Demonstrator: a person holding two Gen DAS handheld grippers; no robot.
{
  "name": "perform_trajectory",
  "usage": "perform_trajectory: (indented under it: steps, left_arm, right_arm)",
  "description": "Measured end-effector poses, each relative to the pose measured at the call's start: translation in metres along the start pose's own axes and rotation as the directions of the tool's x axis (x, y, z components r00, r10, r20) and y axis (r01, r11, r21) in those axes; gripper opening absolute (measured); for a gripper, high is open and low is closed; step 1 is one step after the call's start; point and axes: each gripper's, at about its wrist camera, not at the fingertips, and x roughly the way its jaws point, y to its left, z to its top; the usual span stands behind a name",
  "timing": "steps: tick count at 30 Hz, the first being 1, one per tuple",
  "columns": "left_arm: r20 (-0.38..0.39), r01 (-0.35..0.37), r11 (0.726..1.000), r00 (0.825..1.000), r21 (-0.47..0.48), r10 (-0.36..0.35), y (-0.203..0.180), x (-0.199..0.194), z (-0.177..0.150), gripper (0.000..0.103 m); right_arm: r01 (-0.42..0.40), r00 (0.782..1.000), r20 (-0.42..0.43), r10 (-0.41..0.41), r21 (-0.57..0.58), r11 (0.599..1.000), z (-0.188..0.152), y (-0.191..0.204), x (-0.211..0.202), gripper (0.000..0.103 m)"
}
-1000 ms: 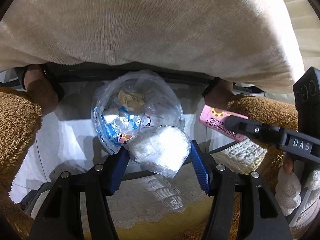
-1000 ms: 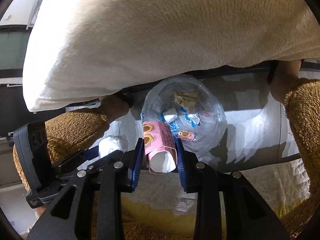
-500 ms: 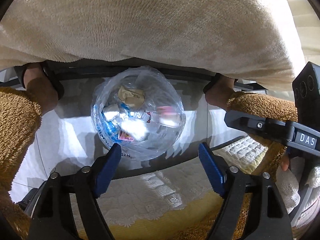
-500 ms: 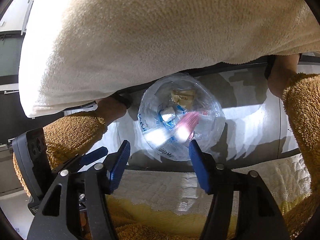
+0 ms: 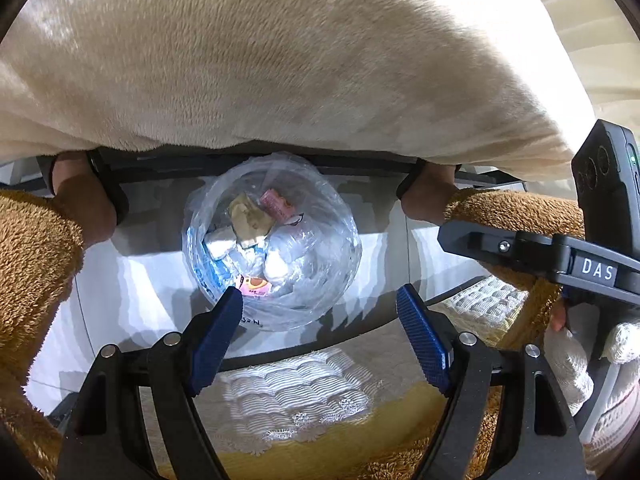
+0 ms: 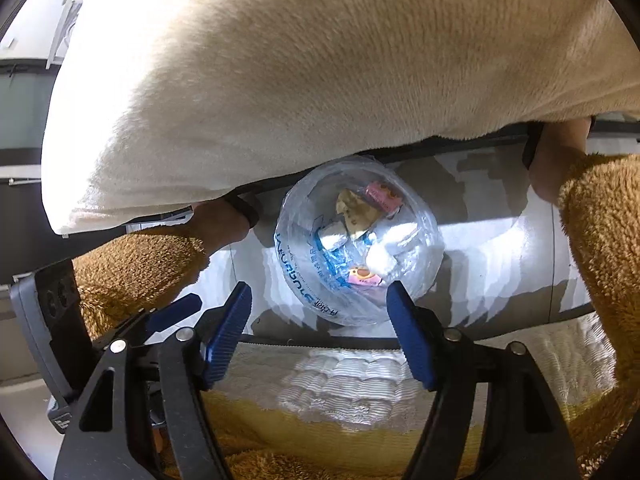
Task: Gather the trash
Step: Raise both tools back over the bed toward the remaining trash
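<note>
A clear plastic trash bag [image 5: 320, 304] stands open on the pale floor below both grippers; it also shows in the right wrist view [image 6: 304, 292]. Inside lie a pink wrapper [image 5: 275, 205], a crumpled white wad [image 5: 276, 268], a brown paper scrap [image 5: 246, 218] and other wrappers. In the right wrist view the pink wrapper [image 6: 382, 195] and the white wad [image 6: 382, 258] show too. My left gripper [image 5: 320, 312] is open and empty above the bag. My right gripper [image 6: 318, 306] is open and empty above it too, and its body shows in the left wrist view [image 5: 520, 246].
A large cream plush cushion [image 5: 280, 60] hangs over the top of both views. Brown fuzzy sleeves [image 5: 36, 248] and bare ankles [image 5: 84, 196] flank the bag. A white and yellow quilted cover [image 5: 296, 396] lies under the grippers.
Both grippers opened. The white wad dropped from the left one and the pink wrapper from the right one; both now lie in the bag.
</note>
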Motion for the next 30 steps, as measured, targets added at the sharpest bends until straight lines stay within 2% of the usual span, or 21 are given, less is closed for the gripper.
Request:
perform_trajectory:
  steps: [4,8,10,14,20,21,23,25,28,30]
  left_arm:
    - [0.053,0.006,1.000,0.999,0.024,-0.007,-0.003,-0.012,-0.004,0.078]
    - [0.128,0.019,0.999,0.992,0.047,-0.024,-0.007,-0.028,-0.009,0.078]
    - [0.171,0.025,0.998,0.985,0.063,-0.036,-0.010,-0.038,-0.013,0.078]
    - [0.269,0.015,0.994,0.962,0.108,-0.044,-0.017,-0.058,-0.023,0.078]
    - [0.377,0.037,0.989,0.922,0.145,-0.090,-0.022,-0.083,-0.033,0.078]
    - [0.391,0.037,0.988,0.916,0.151,-0.094,-0.023,-0.086,-0.035,0.078]
    - [0.420,0.039,0.986,0.901,0.164,-0.106,-0.024,-0.091,-0.036,0.078]
    - [0.452,0.035,0.982,0.884,0.183,-0.116,-0.027,-0.098,-0.040,0.078]
    - [0.491,0.027,0.978,0.862,0.209,-0.128,-0.030,-0.107,-0.043,0.078]
    - [0.515,0.022,0.976,0.846,0.218,-0.134,-0.031,-0.116,-0.046,0.088]
  right_arm:
    - [-0.004,0.999,0.045,0.006,-0.044,0.999,-0.005,0.006,-0.010,0.072]
    - [-0.009,0.992,0.125,0.019,-0.083,0.996,-0.013,0.009,-0.026,0.075]
    - [-0.026,0.986,0.161,0.041,-0.099,0.995,-0.018,0.009,-0.033,0.079]
    - [-0.020,0.965,0.254,0.058,-0.149,0.989,-0.031,0.013,-0.054,0.081]
    - [0.015,0.908,0.409,0.089,-0.246,0.969,-0.057,0.024,-0.083,0.085]
    - [0.015,0.899,0.428,0.098,-0.254,0.967,-0.060,0.023,-0.087,0.087]
    - [0.004,0.876,0.464,0.131,-0.278,0.961,-0.065,0.023,-0.096,0.098]
    - [-0.012,0.854,0.491,0.175,-0.318,0.948,-0.071,0.024,-0.104,0.098]
    - [0.020,0.815,0.548,0.187,-0.350,0.936,-0.080,0.027,-0.114,0.098]
    - [0.035,0.800,0.569,0.191,-0.363,0.931,-0.083,0.028,-0.119,0.098]
